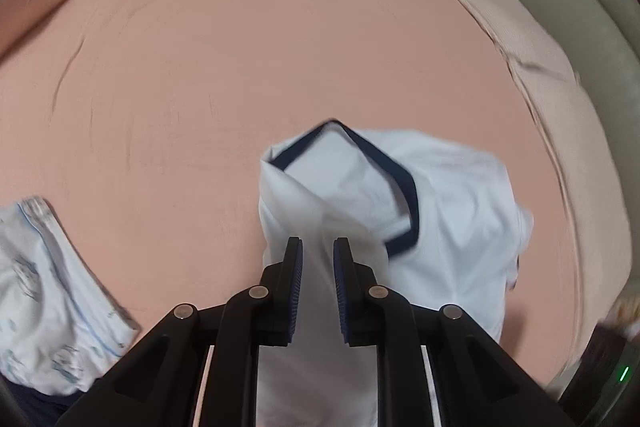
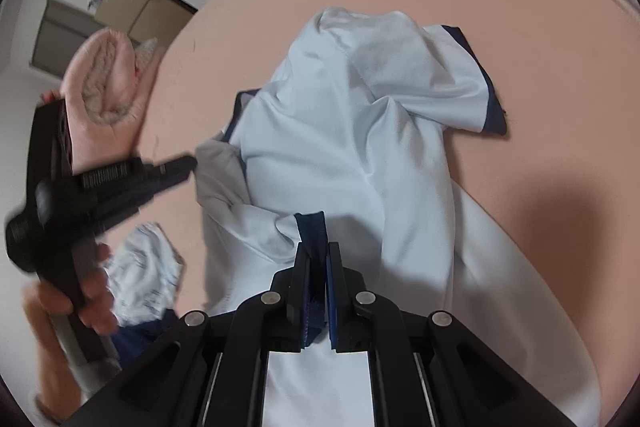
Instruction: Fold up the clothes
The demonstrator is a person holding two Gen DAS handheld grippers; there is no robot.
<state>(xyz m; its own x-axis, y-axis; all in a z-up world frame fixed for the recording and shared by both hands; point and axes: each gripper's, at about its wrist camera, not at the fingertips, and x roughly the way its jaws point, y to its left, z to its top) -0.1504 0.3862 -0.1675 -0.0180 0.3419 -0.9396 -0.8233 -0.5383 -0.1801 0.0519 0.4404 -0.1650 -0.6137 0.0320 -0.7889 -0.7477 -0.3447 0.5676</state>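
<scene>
With my left tongs [image 1: 317, 247] clamped on the white shirt [image 1: 440, 195] and my right tongs [image 2: 318, 251] on its navy hem [image 2: 312, 227], near the bed's [image 1: 240, 47] front edge, I should lift evenly.

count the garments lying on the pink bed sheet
2. A pale blue shirt with navy trim at the middle, pinched by both claws, and a folded white patterned piece at the sheet's near left edge. Others may be hidden.
</scene>
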